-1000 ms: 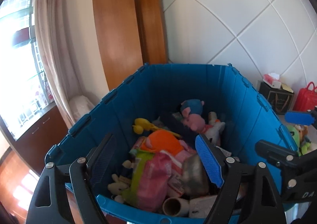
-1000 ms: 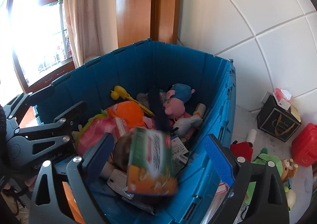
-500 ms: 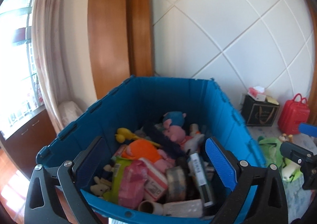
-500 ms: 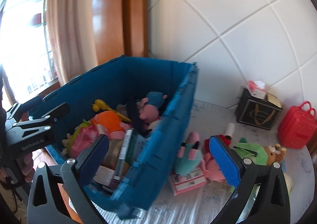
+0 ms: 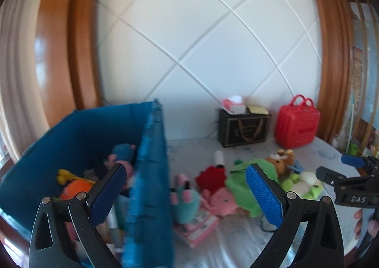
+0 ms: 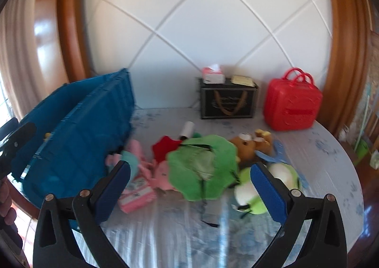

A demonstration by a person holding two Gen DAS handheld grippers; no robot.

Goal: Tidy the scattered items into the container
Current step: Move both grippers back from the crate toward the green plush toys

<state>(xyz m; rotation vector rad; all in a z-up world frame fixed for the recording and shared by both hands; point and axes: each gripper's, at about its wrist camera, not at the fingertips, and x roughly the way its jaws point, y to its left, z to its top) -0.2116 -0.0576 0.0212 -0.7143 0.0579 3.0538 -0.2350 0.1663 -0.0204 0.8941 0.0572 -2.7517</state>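
In the left wrist view, the left tool [image 5: 184, 193] is seen spread wide with nothing between its blue pads, straddling the right wall of the blue bin [image 5: 151, 173]. Toys are seen piled inside the bin, an orange one [image 5: 75, 188] among them. To the right of the bin, on the desk [image 5: 236, 239], a teal plush [image 5: 187, 201], a pink plush [image 5: 222, 200], a red plush [image 5: 210, 176] and a green plush [image 5: 244, 180] are seen lying close together. The right tool [image 5: 341, 168] is seen at the right edge. In the right wrist view, the right tool [image 6: 189, 187] is likewise held released and empty above the green plush [image 6: 201, 166]. A frog plush [image 6: 260, 189] lies beside its right pad, a bear [image 6: 248, 147] behind. The bin [image 6: 78, 144] stands at left; a black box [image 6: 227, 102] and red case [image 6: 291, 106] stand by the wall.
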